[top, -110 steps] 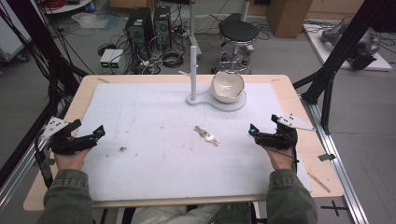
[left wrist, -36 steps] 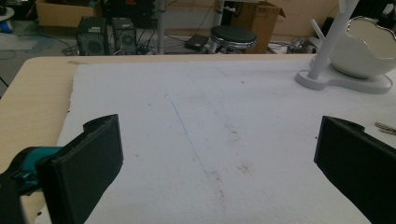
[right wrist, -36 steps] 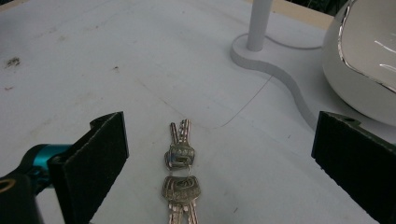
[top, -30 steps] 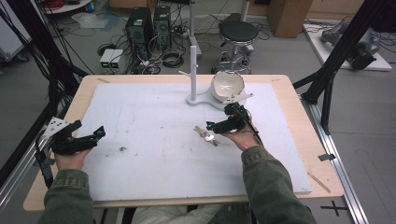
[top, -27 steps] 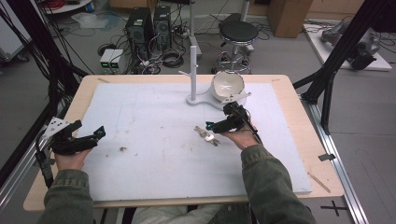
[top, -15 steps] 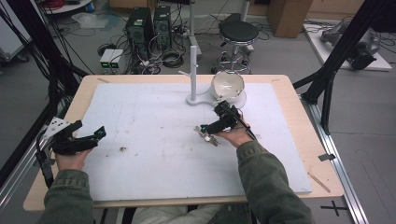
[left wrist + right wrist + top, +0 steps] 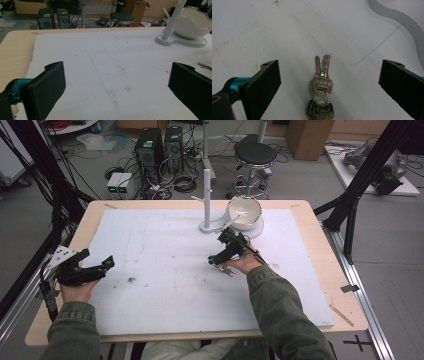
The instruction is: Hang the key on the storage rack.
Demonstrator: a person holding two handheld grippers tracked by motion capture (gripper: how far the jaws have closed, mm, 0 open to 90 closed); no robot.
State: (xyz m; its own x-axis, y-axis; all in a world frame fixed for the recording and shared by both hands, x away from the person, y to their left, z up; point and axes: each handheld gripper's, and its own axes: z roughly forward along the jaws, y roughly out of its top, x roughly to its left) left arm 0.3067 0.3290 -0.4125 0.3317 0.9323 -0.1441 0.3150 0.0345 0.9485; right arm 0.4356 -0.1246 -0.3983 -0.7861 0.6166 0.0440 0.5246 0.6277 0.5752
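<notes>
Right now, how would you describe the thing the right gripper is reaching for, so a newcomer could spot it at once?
Start at the white bowl and post stand at the far edge of the white mat. Just nearer the person, the right gripper hangs open above a bunch of keys. It is the one metal thing lying flat on the mat: silvery keys joined by a ring.

Grey floor (image 7: pixel 390 245) strewn with cables (image 7: pixel 175 182). Behind the wooden table (image 7: pixel 320 250): black stool (image 7: pixel 256 155), two computer towers (image 7: pixel 160 145), cardboard boxes (image 7: pixel 310 132). Black frame struts (image 7: pixel 360 180) either side.
</notes>
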